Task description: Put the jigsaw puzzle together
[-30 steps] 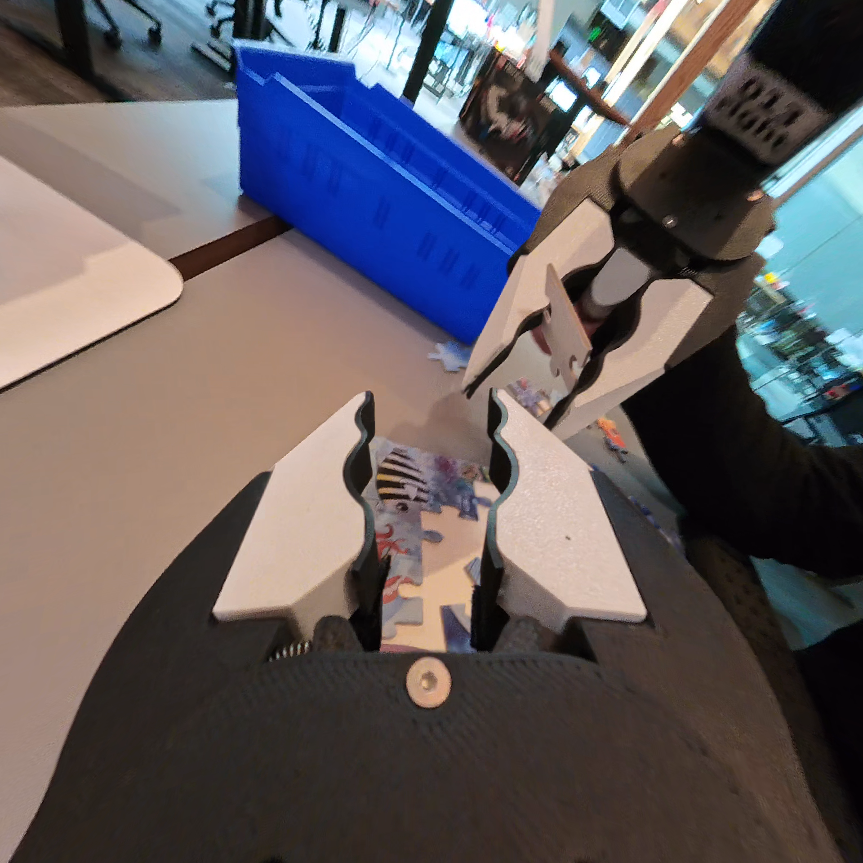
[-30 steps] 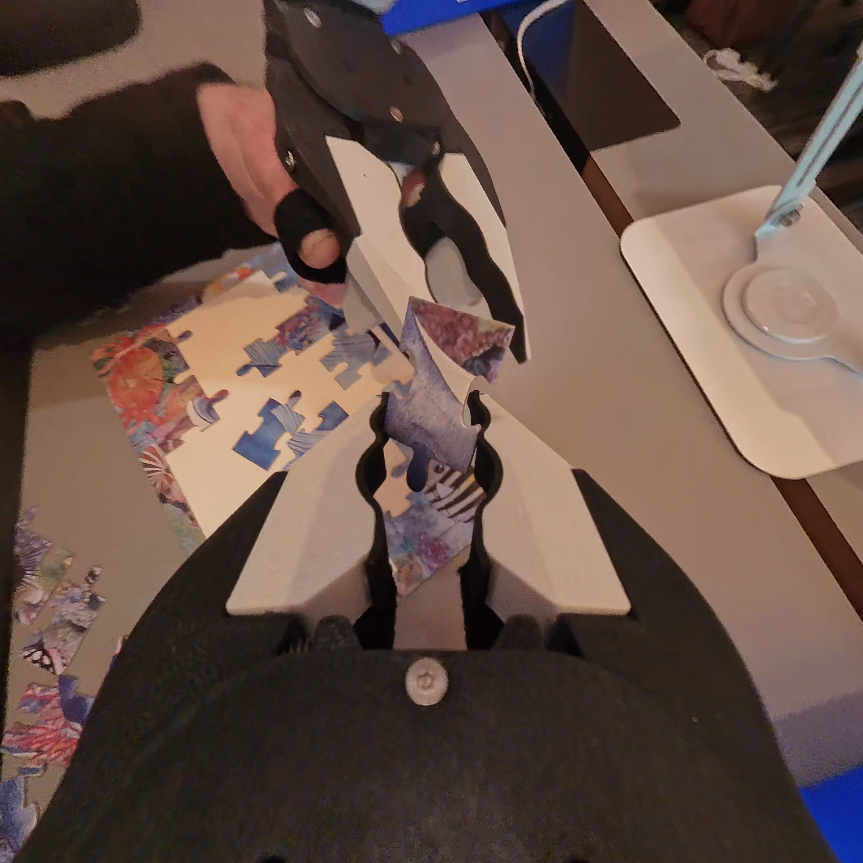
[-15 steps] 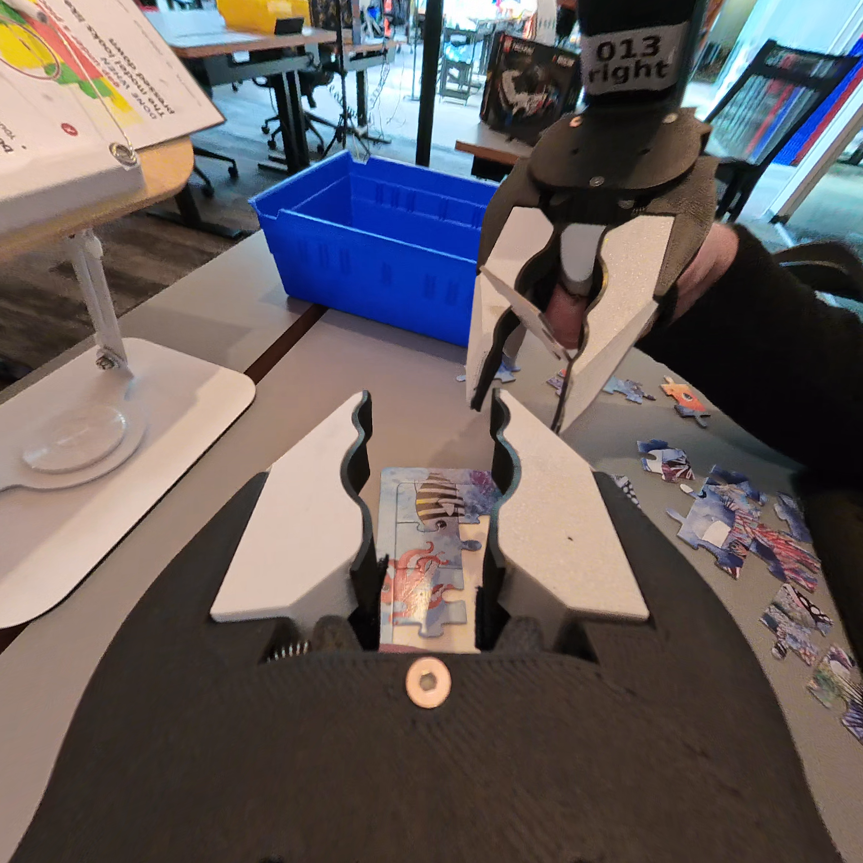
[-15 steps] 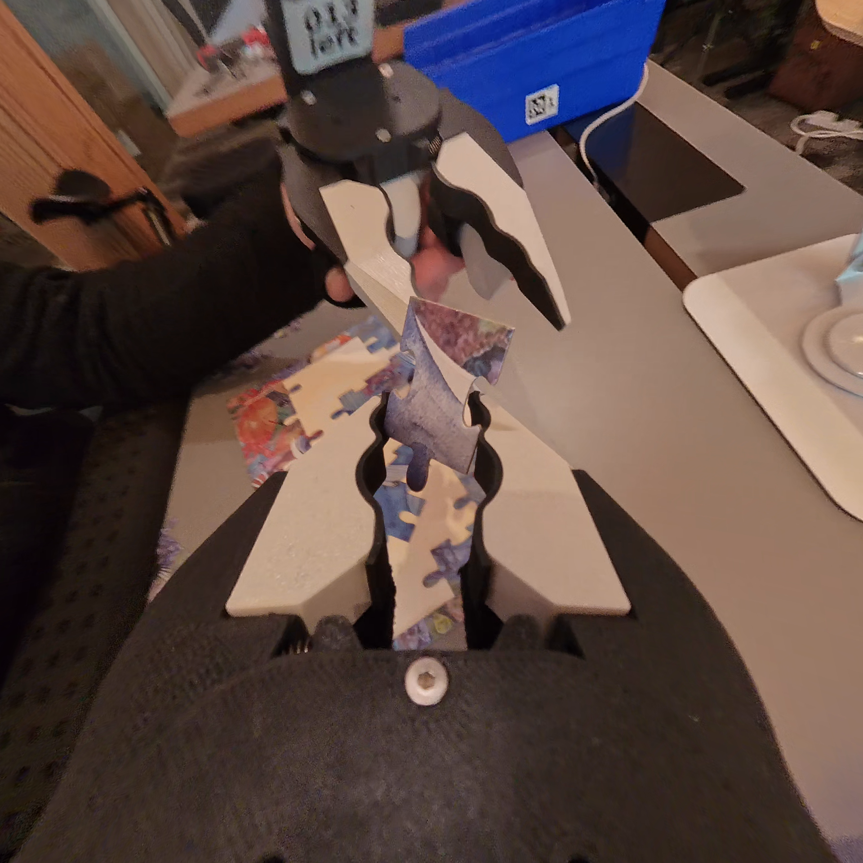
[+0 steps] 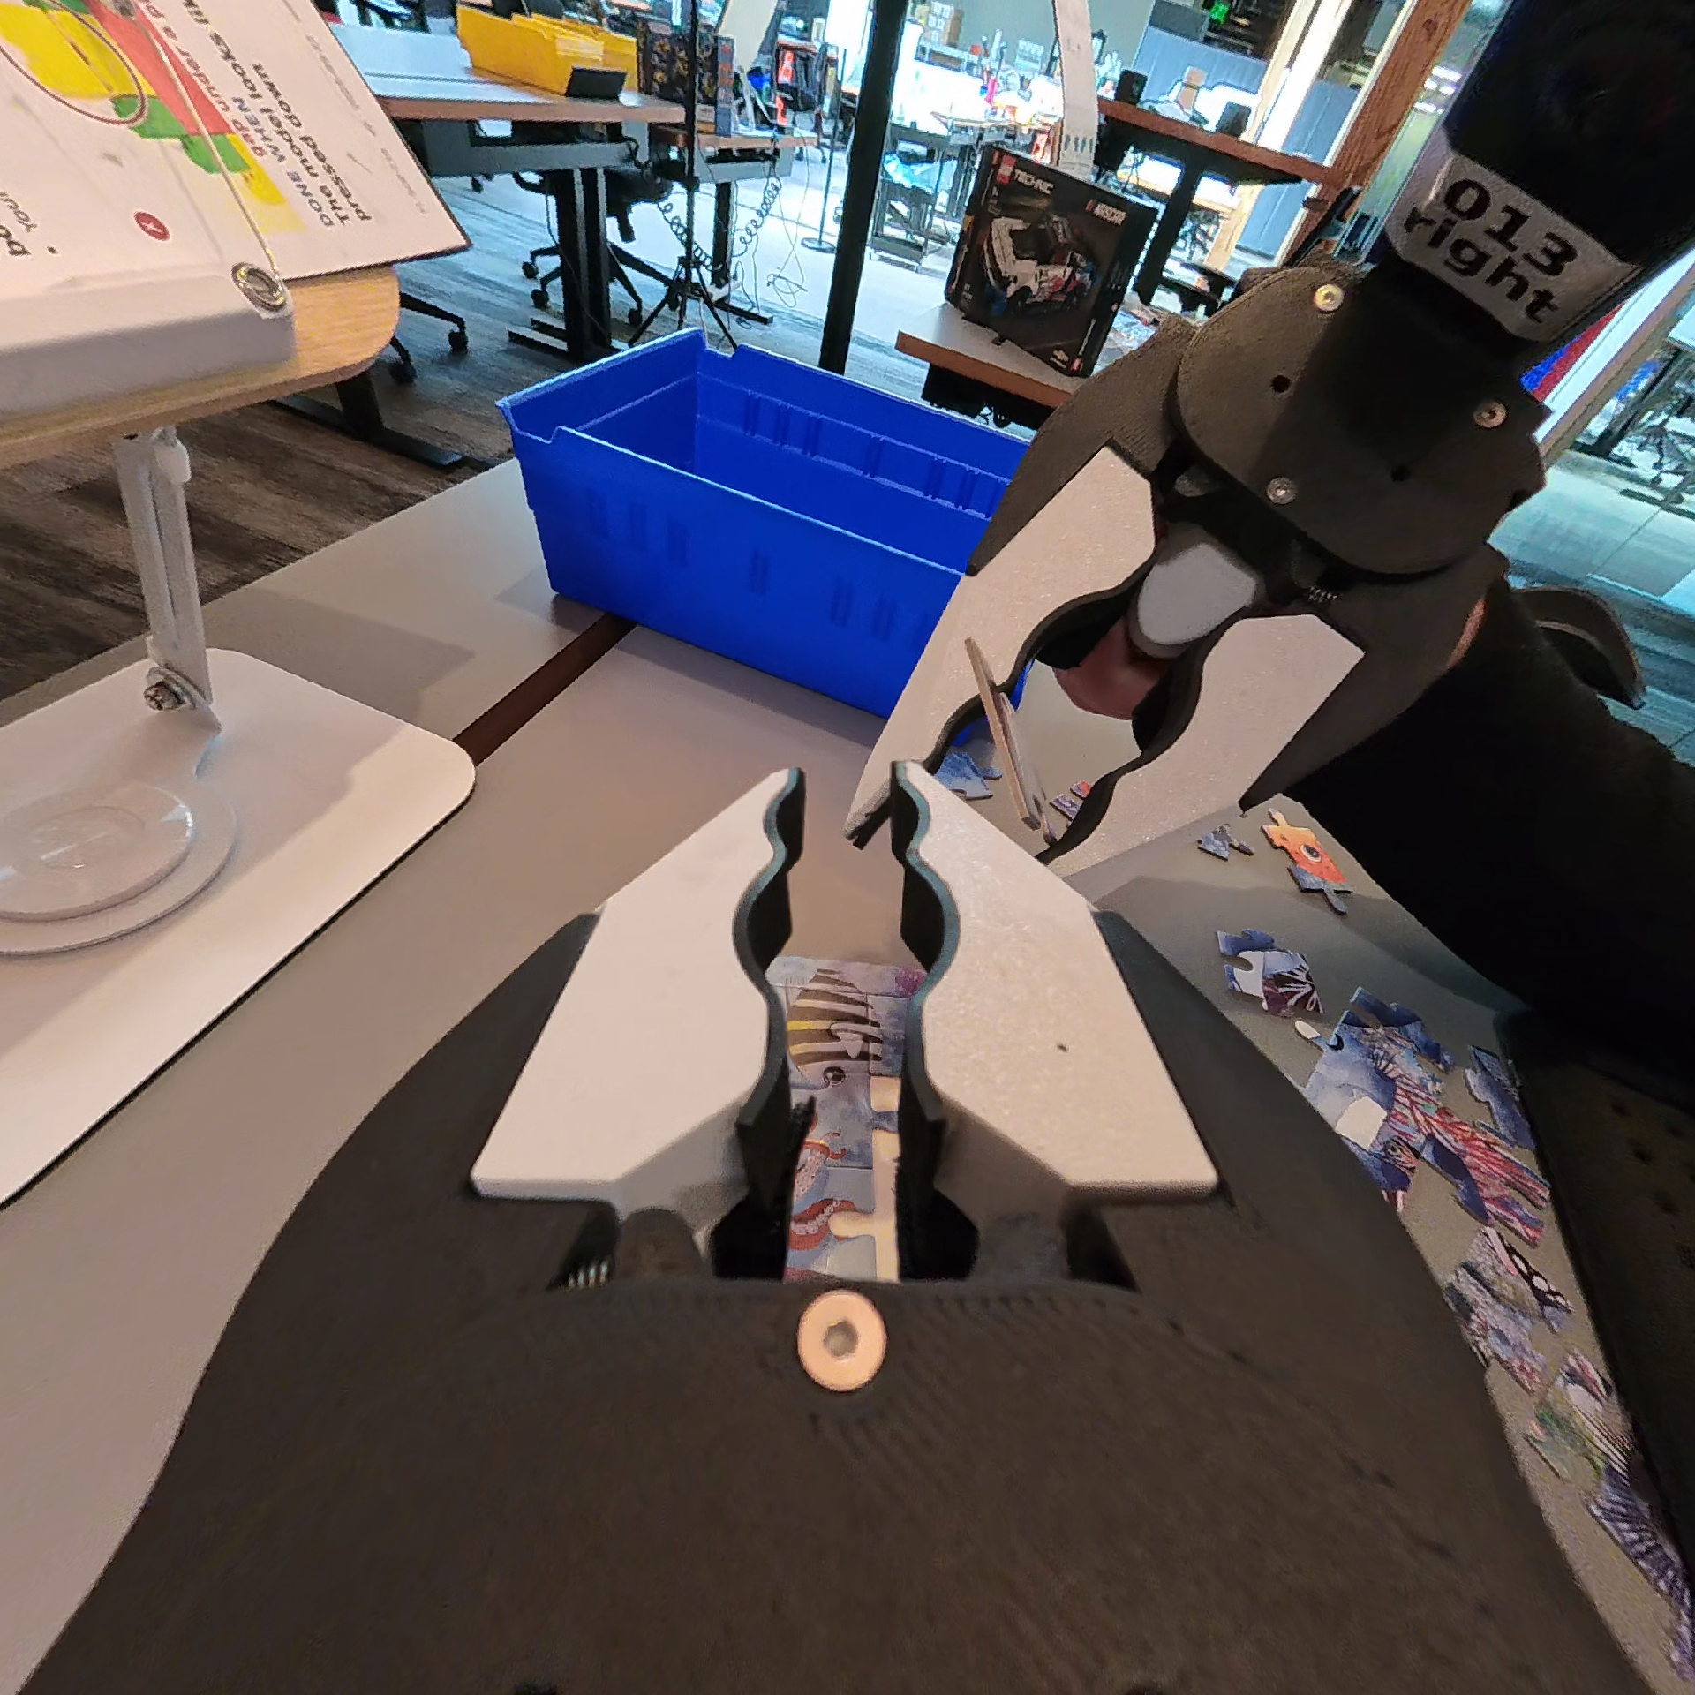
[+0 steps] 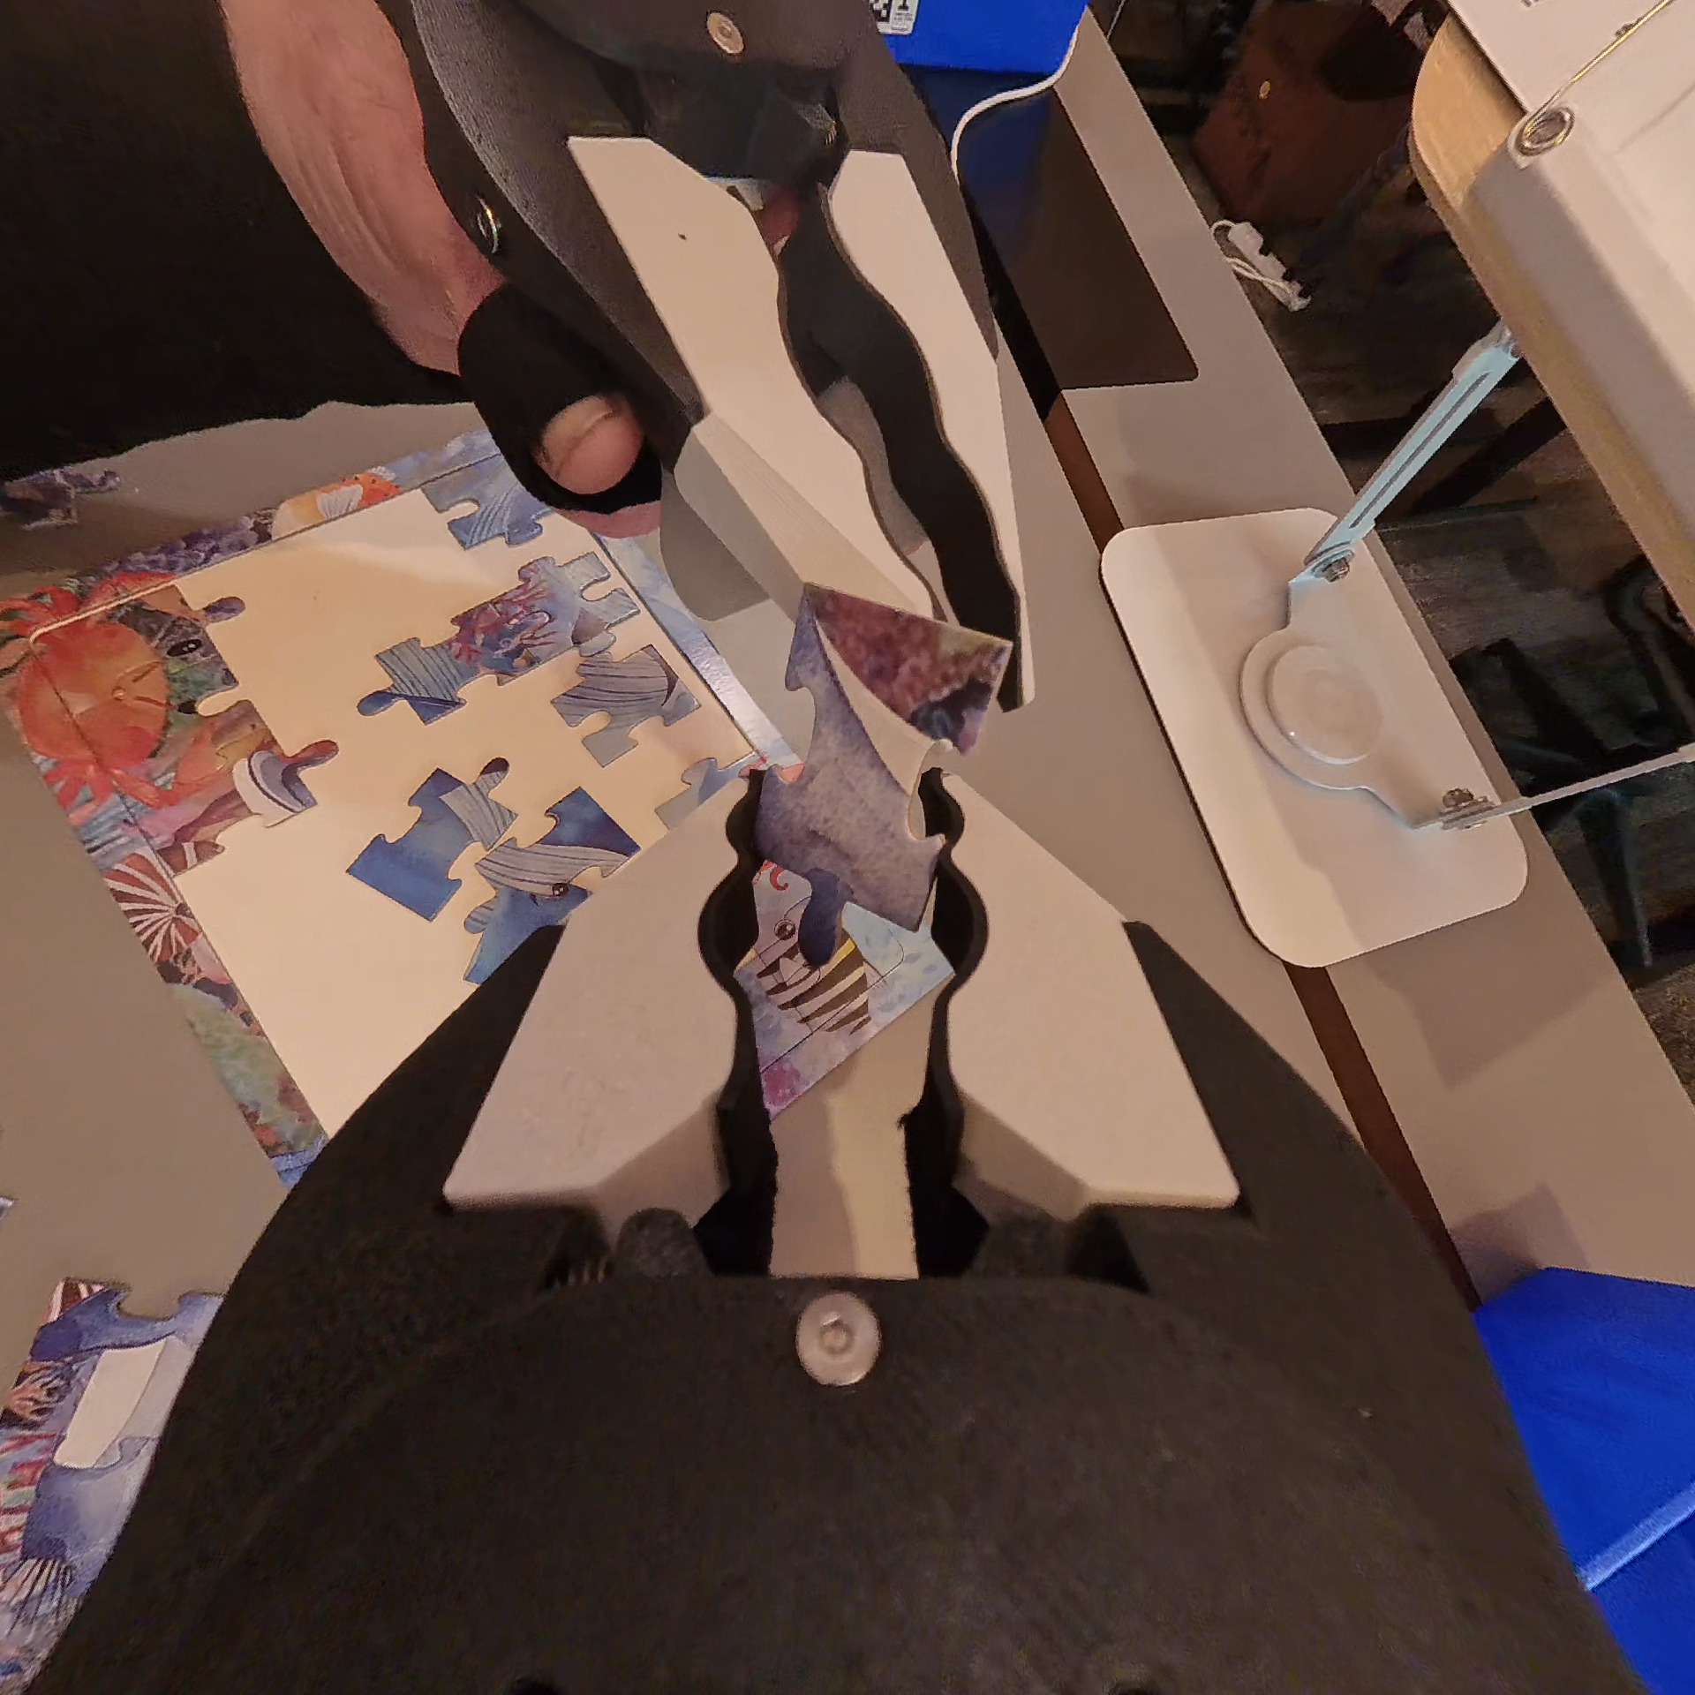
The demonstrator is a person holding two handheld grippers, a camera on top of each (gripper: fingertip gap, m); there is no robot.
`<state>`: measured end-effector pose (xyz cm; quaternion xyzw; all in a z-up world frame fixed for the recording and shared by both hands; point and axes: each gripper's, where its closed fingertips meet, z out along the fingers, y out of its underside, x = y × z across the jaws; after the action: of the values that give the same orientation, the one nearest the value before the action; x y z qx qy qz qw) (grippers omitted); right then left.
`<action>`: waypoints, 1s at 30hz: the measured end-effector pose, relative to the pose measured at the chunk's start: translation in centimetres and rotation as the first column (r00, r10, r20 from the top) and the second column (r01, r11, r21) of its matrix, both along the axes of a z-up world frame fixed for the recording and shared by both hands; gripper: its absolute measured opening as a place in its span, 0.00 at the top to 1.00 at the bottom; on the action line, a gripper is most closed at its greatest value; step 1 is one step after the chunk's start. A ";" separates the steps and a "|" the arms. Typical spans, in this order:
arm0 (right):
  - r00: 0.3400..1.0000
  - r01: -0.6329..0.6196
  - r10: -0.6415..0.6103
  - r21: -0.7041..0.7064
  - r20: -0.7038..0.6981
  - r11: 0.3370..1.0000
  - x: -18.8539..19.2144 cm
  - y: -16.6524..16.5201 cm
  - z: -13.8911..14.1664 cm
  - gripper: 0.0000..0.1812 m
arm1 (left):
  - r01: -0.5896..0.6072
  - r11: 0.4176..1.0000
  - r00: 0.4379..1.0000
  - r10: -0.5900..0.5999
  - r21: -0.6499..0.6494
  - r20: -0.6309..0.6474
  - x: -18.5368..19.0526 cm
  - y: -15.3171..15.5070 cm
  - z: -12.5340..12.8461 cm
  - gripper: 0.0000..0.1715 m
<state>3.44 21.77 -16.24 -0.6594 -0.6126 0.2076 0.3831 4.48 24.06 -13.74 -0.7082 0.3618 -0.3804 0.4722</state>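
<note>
- Purple-and-blue cardboard, that's what we're holding: the right gripper [image 6: 839,789] is pinching a puzzle piece [image 6: 858,780] edge-on between its tips, so the printed face is pointing up at the camera and we can read the picture on it.
- We're using the puzzle board [image 6: 303,825] as our landmark. The piece is hanging in the air just above the board's near corner, the one with the striped fish, not touching anything yet.
- We're probably keeping it lifted because we're lining up its tab with a gap before dropping it in. Just a guess, though.
- The left gripper [image 5: 848,793] is hovering over that same fish corner of the board with its fingers slightly apart and nothing between them. In the right wrist view it's coming in from the far side of the board, tips nearly meeting the held piece.
- We're guessing it's sitting there to steady or re-grip the piece, since a thin card held by one edge is likely to twist.
- The board is only partly filled: the border and a few whale-looking bits are in, with lots of bare cream backing.
- Loose pieces [image 5: 1412,1110] are lying on the grey table [image 5: 642,734] beside the board, waiting their turn.
- A blue bin [image 5: 761,550] is sitting well beyond the board, out of the way.
</note>
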 end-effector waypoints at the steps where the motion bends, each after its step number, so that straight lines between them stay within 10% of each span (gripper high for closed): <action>1: 1.000 0.001 -0.001 0.003 0.003 1.000 0.0 0.0 0.0 0.82 | -0.004 1.000 1.000 0.004 0.001 -0.002 0.0 0.1 0.0 0.94; 30: 0.999 0.009 -0.010 0.027 0.045 1.000 0.0 0.4 -1.1 0.82 | -0.038 0.999 0.999 0.038 -0.024 -0.033 -0.9 1.0 -1.3 1.00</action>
<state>3.45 22.16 -17.30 -0.6615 -0.6208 0.1825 0.3791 3.57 25.03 -15.07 -0.7266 0.3511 -0.3643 0.4647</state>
